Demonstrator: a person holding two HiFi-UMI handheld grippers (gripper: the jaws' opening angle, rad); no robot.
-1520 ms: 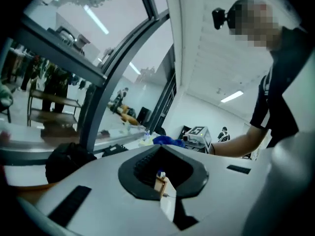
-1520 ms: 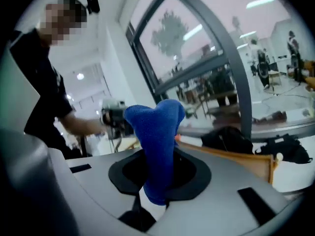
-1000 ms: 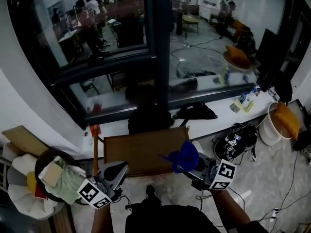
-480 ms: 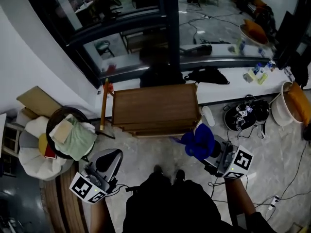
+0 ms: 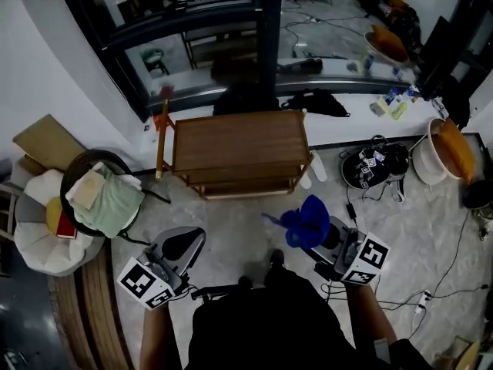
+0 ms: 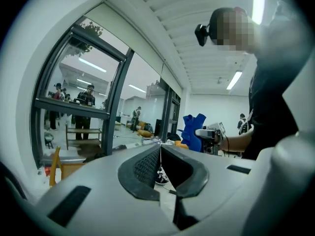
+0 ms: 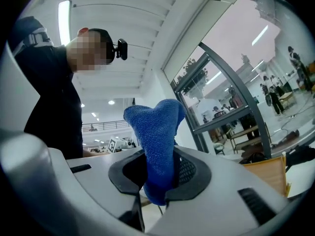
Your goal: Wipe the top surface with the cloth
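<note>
A brown wooden shelf table [image 5: 239,141] stands by the window, its top bare. Both grippers hover over the floor in front of it, well short of its front edge. My right gripper [image 5: 314,233] is shut on a blue cloth [image 5: 304,220]; the cloth [image 7: 156,136] sticks up in a bunch between the jaws of the right gripper [image 7: 160,173]. My left gripper [image 5: 189,241] is shut with nothing in it, and in the left gripper view [image 6: 160,151] its pads meet along a thin line. The blue cloth [image 6: 193,132] also shows there at the right.
A round chair [image 5: 77,177] piled with a green cloth [image 5: 115,206] stands at the left, with cardboard [image 5: 46,141] behind it. A black bag [image 5: 373,168], a white tub [image 5: 430,164] and floor cables [image 5: 431,291] lie to the right. A glass window wall [image 5: 200,21] stands behind the table.
The view has drawn back from the table: it now lies farther from both grippers, with bare floor between. The right gripper still holds the cloth and the left stays shut.
</note>
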